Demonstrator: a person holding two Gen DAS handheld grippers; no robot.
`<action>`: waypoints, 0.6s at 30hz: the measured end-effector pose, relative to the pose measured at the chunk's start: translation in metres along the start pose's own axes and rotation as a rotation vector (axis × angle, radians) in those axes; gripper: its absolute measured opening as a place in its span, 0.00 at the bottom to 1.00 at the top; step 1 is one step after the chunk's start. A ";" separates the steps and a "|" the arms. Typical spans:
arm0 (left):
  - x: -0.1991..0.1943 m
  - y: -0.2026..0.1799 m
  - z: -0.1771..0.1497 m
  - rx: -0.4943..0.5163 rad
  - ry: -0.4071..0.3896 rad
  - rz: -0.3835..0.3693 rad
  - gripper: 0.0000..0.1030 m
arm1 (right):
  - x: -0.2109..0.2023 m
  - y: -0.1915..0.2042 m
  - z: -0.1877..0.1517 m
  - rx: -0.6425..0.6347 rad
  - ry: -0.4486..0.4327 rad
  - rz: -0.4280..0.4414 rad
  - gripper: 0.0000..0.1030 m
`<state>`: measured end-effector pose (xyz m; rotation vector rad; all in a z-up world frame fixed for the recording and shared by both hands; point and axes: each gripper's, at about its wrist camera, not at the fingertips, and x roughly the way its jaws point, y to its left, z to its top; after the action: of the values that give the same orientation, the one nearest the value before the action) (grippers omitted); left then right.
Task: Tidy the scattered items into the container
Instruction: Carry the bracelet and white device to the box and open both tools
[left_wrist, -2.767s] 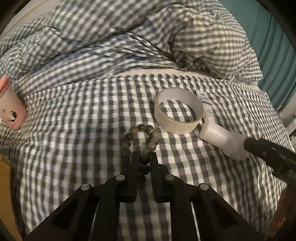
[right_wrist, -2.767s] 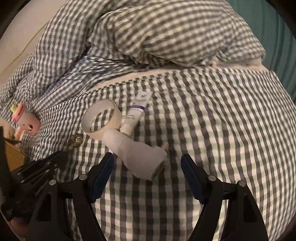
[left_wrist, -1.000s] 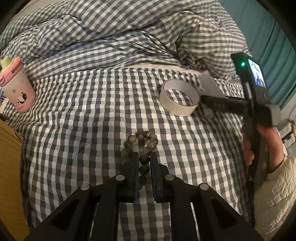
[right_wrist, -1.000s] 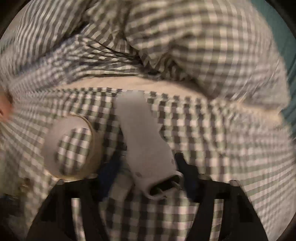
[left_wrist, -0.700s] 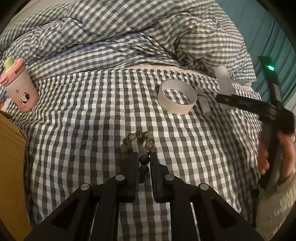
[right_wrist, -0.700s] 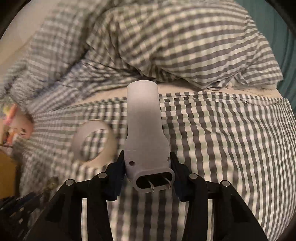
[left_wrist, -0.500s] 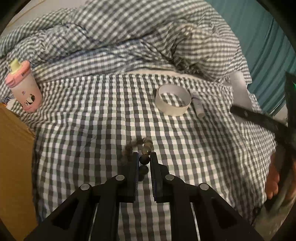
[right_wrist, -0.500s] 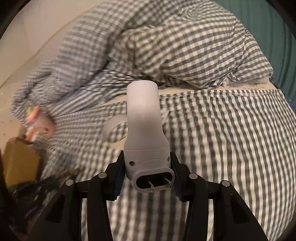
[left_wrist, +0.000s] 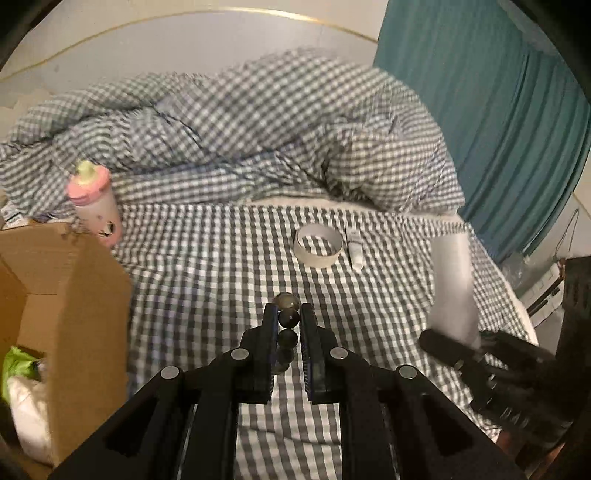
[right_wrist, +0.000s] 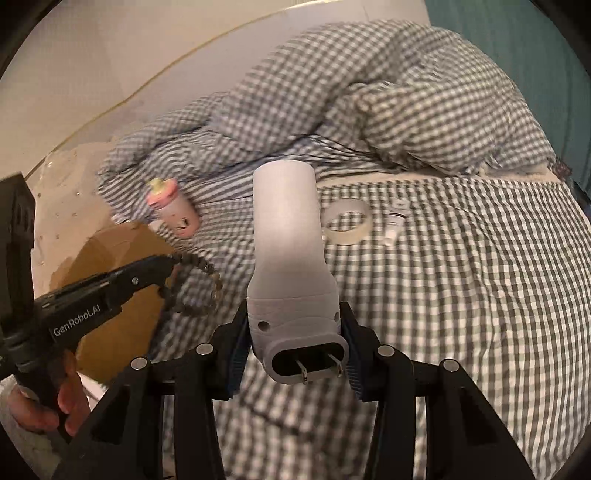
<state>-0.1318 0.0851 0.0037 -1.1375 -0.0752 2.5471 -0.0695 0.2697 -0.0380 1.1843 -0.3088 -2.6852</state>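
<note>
My left gripper (left_wrist: 288, 321) is shut on a dark bead bracelet (left_wrist: 287, 334) and holds it in the air above the checked bed; the bracelet (right_wrist: 199, 284) hangs from it in the right wrist view. My right gripper (right_wrist: 295, 332) is shut on a white plug-in device (right_wrist: 288, 251) with two metal prongs, lifted off the bed; it also shows in the left wrist view (left_wrist: 452, 280). An open cardboard box (left_wrist: 62, 295) stands at the left. A tape roll (left_wrist: 316, 245) and a small white tube (left_wrist: 354, 247) lie on the bed.
A pink cup (left_wrist: 94, 201) stands by the box's far corner. A bunched checked duvet (left_wrist: 240, 140) fills the back of the bed. A teal curtain (left_wrist: 491, 110) hangs at the right. The box holds white and green items (left_wrist: 18, 373).
Both grippers have risen and drawn back from the bed with their loads. The bracelet is now off the sheet. The cardboard box has come into view at the left.
</note>
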 end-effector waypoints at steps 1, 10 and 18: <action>-0.010 0.003 -0.001 -0.006 -0.012 0.003 0.11 | -0.005 0.010 -0.003 -0.009 -0.003 0.005 0.42; -0.112 0.065 -0.014 -0.071 -0.131 0.043 0.11 | -0.031 0.110 -0.012 -0.117 -0.014 0.066 0.42; -0.190 0.152 -0.019 -0.152 -0.213 0.150 0.11 | -0.010 0.243 -0.004 -0.277 0.019 0.173 0.42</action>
<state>-0.0453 -0.1233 0.0977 -0.9519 -0.2494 2.8308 -0.0384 0.0383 0.0307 1.0481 -0.0312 -2.4677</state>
